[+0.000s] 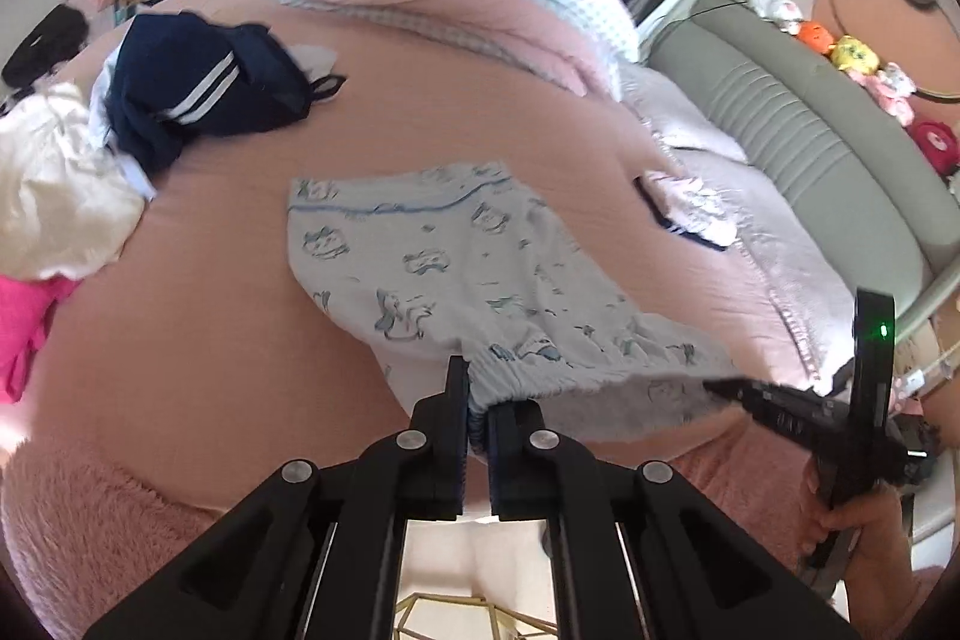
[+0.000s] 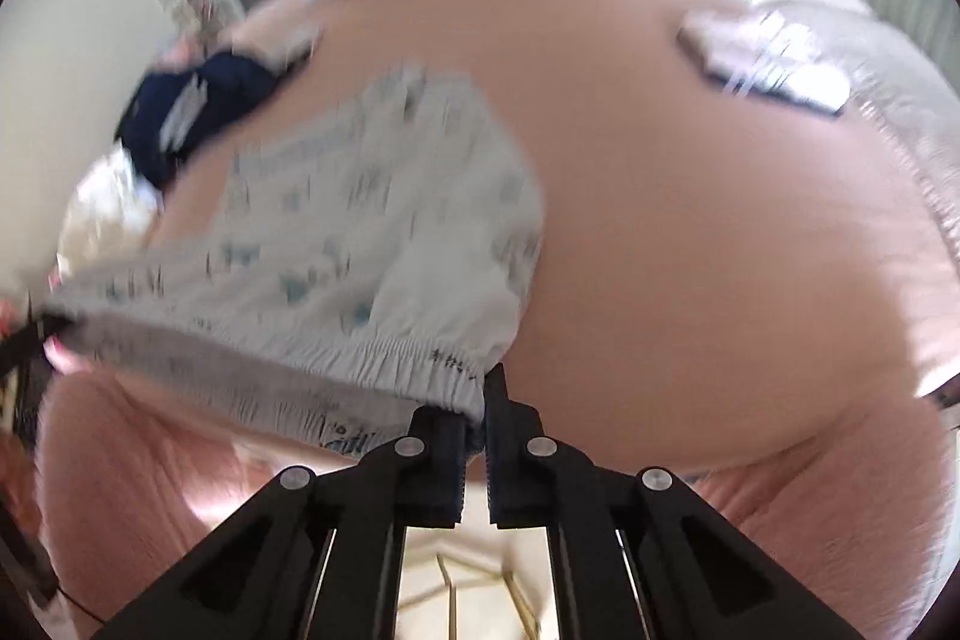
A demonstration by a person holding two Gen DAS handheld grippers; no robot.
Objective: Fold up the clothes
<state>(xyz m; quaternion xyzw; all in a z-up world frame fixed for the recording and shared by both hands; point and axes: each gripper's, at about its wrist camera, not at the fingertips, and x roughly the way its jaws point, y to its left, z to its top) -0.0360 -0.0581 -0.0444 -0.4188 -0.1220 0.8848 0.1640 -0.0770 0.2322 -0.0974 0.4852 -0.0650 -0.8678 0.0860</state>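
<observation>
Both grippers, left (image 1: 477, 403) and right (image 2: 483, 409), have jaws clamped on the shorts' (image 1: 456, 268) waistband over the bed (image 1: 198, 280). Only the left view shows sharp navy clothes (image 1: 204, 82); the right view is blurred.

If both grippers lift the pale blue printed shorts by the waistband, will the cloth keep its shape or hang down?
The printed shorts will probably hang limp: the cloth already sags and wrinkles between the left gripper and right gripper. They look thin, so likely light. The gathered elastic waistband may stretch when pulled.

I see pale blue shorts (image 1: 456, 274) printed with darker blue cartoon figures, centre frame, on a pink bedspread (image 1: 198, 292); upper left, a navy garment (image 1: 204, 88) with white stripes.
</observation>
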